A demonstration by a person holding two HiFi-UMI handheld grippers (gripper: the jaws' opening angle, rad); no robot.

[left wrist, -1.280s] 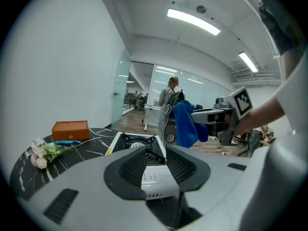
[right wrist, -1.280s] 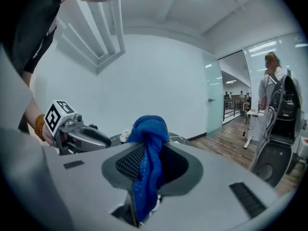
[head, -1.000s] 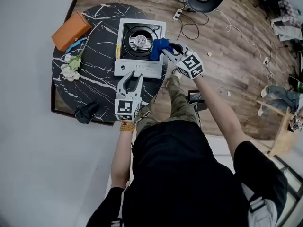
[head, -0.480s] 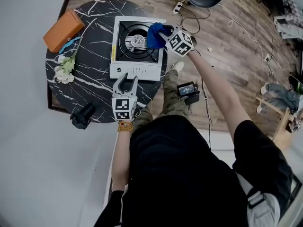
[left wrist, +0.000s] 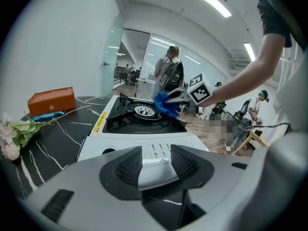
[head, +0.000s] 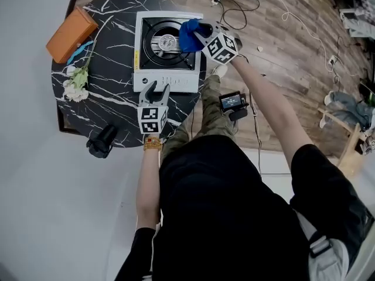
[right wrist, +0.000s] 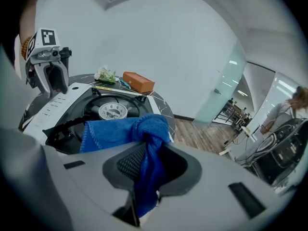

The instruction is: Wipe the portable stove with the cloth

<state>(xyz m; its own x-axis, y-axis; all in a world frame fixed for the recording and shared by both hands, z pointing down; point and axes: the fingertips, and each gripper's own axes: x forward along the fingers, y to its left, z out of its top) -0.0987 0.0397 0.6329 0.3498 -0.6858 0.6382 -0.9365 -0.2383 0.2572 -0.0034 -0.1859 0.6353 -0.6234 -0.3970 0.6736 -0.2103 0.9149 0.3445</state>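
Rt gripper (head: 200, 36) just closed tighter on fuzzy blue cloth (head: 187, 34) over stove (head: 166, 81).

A blue cloth (head: 188, 34) contrasts with the white, black-topped portable stove (head: 170, 82). The bench (head: 111, 107) is black marble veined white, the box (head: 71, 33) orange, the plank floor (head: 281, 57) brown.

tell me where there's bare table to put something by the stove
Free: the strip of table between stove and flowers, near the orange box. Crowded: the stove's front by the left gripper, its right by the cloth.
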